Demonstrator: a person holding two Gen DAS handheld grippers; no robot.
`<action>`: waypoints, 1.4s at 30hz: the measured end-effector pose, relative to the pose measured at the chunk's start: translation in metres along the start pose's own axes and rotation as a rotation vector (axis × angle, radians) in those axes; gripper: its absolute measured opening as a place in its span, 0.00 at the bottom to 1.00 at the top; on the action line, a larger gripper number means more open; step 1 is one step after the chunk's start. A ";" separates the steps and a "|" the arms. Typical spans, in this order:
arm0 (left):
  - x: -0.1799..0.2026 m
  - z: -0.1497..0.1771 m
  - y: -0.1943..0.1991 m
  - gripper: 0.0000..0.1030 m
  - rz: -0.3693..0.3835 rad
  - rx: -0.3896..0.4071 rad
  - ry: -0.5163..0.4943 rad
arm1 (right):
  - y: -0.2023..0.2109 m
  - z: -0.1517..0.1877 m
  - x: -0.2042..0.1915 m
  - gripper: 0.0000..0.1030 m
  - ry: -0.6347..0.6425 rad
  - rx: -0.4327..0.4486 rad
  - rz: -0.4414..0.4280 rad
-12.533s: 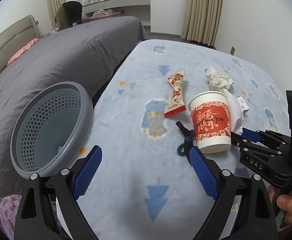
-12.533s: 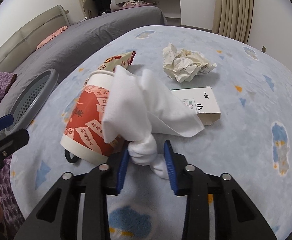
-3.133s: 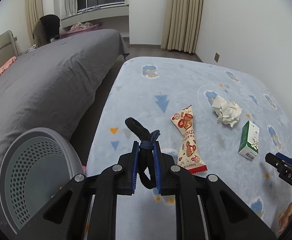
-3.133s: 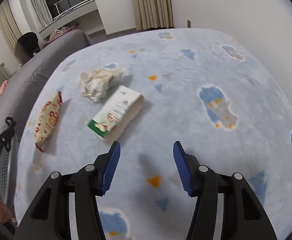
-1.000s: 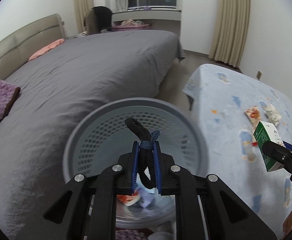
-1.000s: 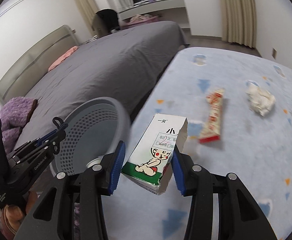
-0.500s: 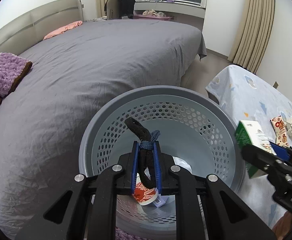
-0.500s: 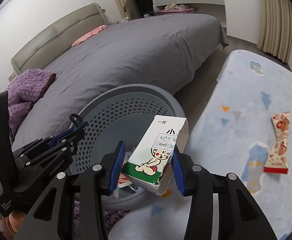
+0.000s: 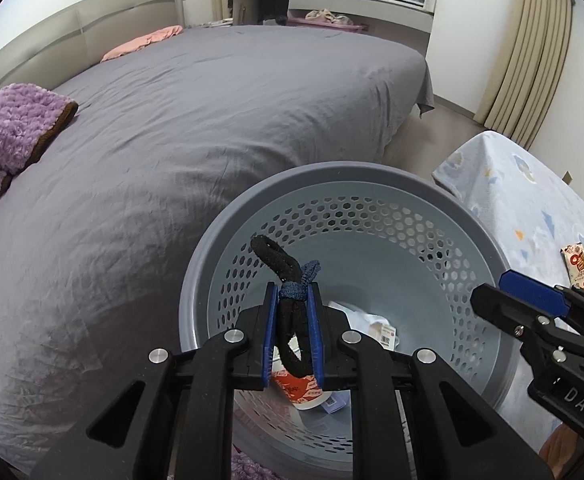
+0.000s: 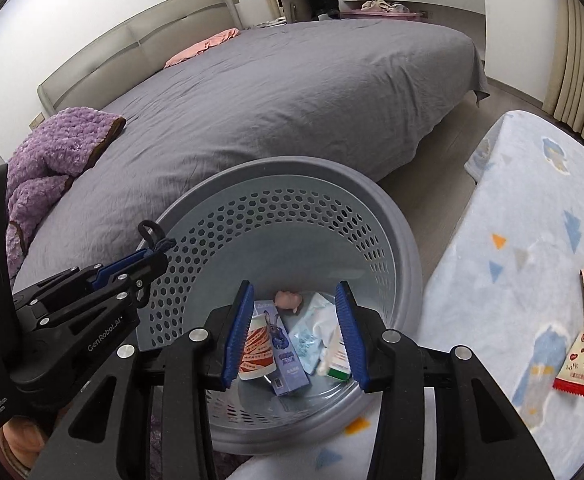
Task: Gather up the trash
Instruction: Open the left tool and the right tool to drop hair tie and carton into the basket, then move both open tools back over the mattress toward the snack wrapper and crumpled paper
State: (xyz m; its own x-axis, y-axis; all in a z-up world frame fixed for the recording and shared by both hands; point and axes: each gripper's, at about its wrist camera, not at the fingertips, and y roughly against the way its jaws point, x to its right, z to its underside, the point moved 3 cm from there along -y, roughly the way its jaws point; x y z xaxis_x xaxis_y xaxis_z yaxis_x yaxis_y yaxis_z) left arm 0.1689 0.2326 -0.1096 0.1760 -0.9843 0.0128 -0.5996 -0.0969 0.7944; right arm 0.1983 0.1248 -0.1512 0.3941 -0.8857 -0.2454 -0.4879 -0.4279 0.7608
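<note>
Two handheld grippers hover over the grey perforated basket (image 9: 372, 184): the left gripper (image 9: 292, 336) pinches a black hair tie (image 9: 287, 280) and should release it squarely above the opening, while the right gripper (image 10: 296, 332) gapes empty.

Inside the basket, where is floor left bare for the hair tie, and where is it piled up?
Bare basket floor: far side, between the pink scrap and the perforated back wall. Crowded: near side, where the red cup, blue box and carton lie together.
</note>
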 end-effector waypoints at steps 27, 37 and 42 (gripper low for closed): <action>-0.002 0.000 -0.001 0.68 -0.038 0.007 0.011 | 0.016 0.013 0.020 0.45 -0.066 0.024 0.047; 0.005 0.003 0.006 0.78 -0.025 0.031 -0.006 | 0.036 0.029 0.036 0.50 -0.117 0.044 0.071; 0.017 0.005 0.013 0.80 -0.024 0.044 -0.045 | 0.058 0.044 0.052 0.52 -0.147 0.063 0.102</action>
State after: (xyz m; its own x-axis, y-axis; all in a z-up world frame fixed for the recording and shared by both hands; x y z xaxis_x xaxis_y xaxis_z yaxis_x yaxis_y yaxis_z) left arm 0.1596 0.2139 -0.1020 0.1563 -0.9871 -0.0345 -0.6296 -0.1265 0.7665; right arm 0.1560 0.0461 -0.1465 0.2247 -0.9399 -0.2573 -0.5693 -0.3409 0.7482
